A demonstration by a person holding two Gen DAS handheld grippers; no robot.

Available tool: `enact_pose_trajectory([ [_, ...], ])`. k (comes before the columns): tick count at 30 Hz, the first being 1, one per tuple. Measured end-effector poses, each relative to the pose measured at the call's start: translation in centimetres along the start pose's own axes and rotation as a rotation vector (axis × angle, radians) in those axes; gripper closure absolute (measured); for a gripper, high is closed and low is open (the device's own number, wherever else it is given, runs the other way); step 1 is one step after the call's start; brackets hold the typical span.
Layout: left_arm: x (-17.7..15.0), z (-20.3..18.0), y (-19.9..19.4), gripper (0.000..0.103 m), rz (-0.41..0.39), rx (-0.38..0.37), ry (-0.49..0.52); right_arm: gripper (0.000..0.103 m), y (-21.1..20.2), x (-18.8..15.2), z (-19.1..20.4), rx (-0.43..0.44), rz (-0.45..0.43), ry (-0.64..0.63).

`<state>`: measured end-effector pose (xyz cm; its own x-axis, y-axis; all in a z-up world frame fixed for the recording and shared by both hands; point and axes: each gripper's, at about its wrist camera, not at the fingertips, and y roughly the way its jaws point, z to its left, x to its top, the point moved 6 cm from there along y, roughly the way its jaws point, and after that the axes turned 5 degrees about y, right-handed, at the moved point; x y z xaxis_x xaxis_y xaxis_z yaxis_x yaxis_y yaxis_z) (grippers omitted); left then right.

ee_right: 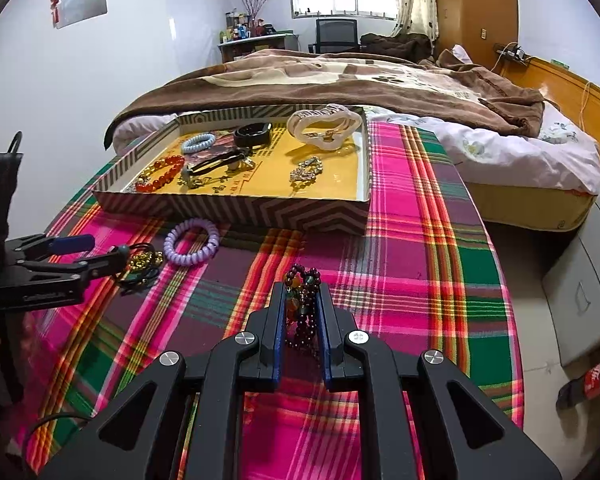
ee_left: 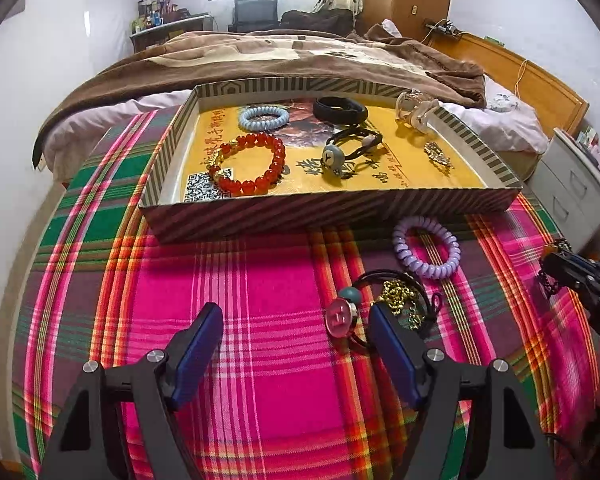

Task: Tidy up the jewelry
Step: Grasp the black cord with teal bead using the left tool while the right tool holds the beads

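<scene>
A striped cardboard tray (ee_left: 300,216) (ee_right: 236,210) on the plaid tablecloth holds a red bead bracelet (ee_left: 246,164), a blue coil tie (ee_left: 263,117), a black band (ee_left: 340,110), a black hair tie with a grey charm (ee_left: 350,148), a brooch (ee_left: 438,154) and a clear bangle (ee_right: 324,126). My left gripper (ee_left: 296,324) is open above the cloth, beside a pink-button hair tie (ee_left: 342,318) and a gold chain (ee_left: 400,296). A purple coil tie (ee_left: 426,252) (ee_right: 191,242) lies near the tray. My right gripper (ee_right: 302,300) is shut on a dark bead bracelet (ee_right: 302,304).
A bed with a brown blanket (ee_left: 300,56) lies behind the table. Grey drawers (ee_right: 580,280) stand at the right, with a cola bottle (ee_right: 588,384) on the floor. The table edge (ee_right: 512,320) curves close on the right.
</scene>
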<state>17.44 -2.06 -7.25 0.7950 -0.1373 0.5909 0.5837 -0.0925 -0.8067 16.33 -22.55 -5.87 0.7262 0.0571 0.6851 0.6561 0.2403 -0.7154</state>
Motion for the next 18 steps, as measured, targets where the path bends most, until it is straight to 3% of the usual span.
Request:
enact_pose_trajectory([
  [7, 0.6, -0.5, 0.6, 0.028, 0.002, 0.037, 0.026, 0.089, 0.2, -0.2, 0.3, 0.011, 0.005, 0.002],
  [10, 0.6, -0.7, 0.5, 0.033, -0.002, 0.032, 0.033, 0.089, 0.3, -0.3, 0.3, 0.011, 0.005, 0.002],
  [12, 0.7, -1.0, 0.4, 0.050, -0.008, 0.028, 0.039, 0.089, 0.2, -0.3, 0.3, 0.010, 0.005, 0.003],
  [16, 0.8, -1.4, 0.2, 0.066, -0.011, 0.015, 0.055, 0.089, 0.3, -0.3, 0.2, 0.011, 0.005, 0.003],
  [18, 0.8, -1.6, 0.2, 0.080, -0.013, 0.008, 0.060, 0.089, 0.3, -0.3, 0.2, 0.010, 0.005, 0.001],
])
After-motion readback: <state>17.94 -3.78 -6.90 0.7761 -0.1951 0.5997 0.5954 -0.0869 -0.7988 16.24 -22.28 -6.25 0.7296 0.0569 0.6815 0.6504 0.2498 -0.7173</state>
